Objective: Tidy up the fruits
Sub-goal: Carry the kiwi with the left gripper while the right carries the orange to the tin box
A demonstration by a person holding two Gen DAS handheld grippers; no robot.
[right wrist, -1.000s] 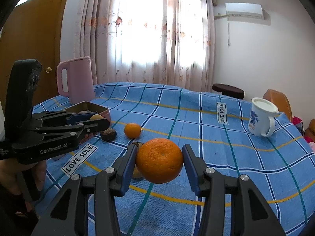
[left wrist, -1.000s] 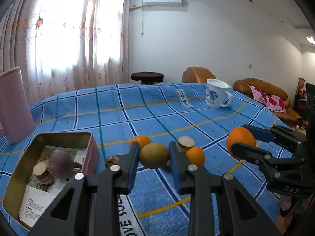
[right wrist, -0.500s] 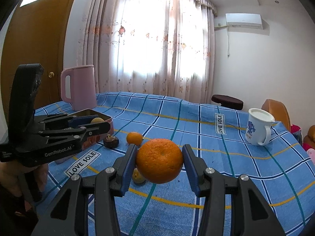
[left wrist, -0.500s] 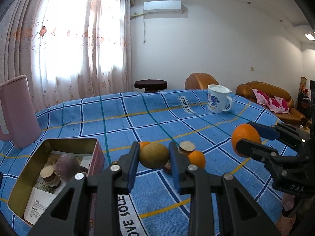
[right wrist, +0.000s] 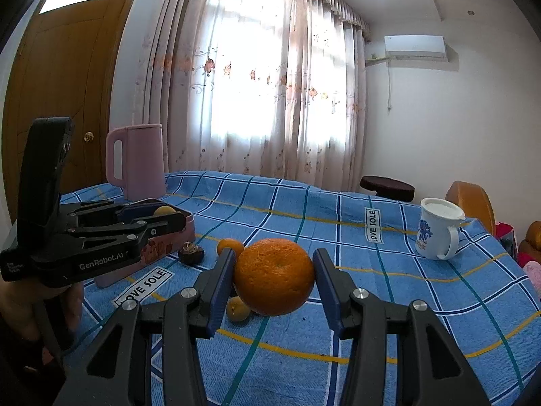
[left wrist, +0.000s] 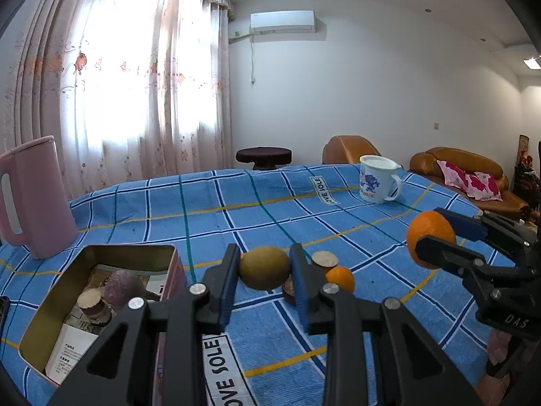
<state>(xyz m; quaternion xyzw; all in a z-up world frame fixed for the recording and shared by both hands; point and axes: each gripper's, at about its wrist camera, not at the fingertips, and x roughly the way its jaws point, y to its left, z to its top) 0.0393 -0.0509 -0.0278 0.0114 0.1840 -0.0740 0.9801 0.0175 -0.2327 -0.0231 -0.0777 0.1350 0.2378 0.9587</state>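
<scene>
Here the right gripper (right wrist: 274, 277) clamps the large orange (right wrist: 274, 276).

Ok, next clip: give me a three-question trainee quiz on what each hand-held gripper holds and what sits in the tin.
1. True or false: the left hand-held gripper is shut on a greenish-yellow fruit.
2. The right hand-held gripper holds: A) a white mug, B) a large orange, C) nothing.
3. Fill in: the open tin box sits nearest the pink ____.

Key: 1 true; 2 B; 3 jug.
</scene>
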